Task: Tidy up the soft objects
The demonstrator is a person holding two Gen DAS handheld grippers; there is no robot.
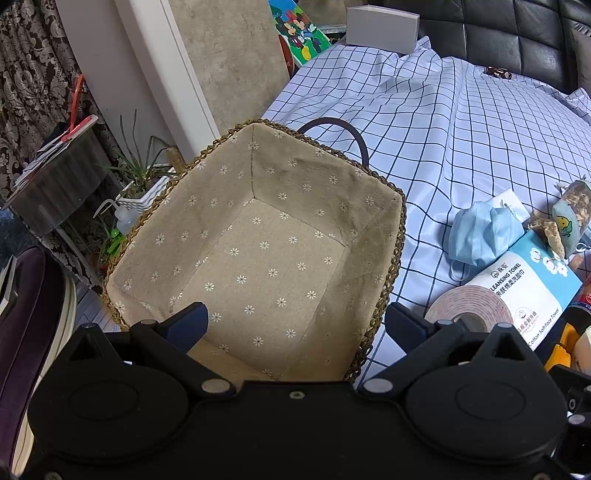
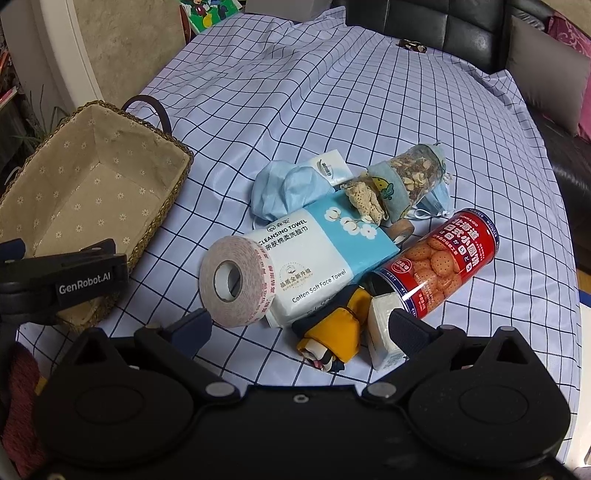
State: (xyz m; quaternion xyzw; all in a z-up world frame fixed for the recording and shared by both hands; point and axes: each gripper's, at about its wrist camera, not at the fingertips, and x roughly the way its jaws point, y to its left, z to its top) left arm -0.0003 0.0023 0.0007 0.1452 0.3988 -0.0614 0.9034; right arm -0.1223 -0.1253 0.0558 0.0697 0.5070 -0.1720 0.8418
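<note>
A woven basket [image 1: 395, 236] with a beige flowered lining stands empty at the left of the checked tablecloth; it also shows in the right wrist view [image 2: 155, 218]. My left gripper [image 1: 295, 321] is open and empty over the basket's near side. My right gripper [image 2: 299, 325] is open and empty just above a pile of things. The pile holds a blue face mask [image 2: 284, 192], a pack of cotton face towels [image 2: 317, 254], a yellow folded cloth [image 2: 332, 332], a small tissue pack [image 2: 380, 332] and a cloth pouch [image 2: 388, 184].
A roll of foam tape [image 2: 232, 277] leans on the towel pack. A red biscuit can [image 2: 443, 262] lies at the pile's right. A jar of dried bits [image 2: 417, 170] lies behind. A white box [image 1: 382, 27] and black sofa [image 2: 461, 29] are at the far side.
</note>
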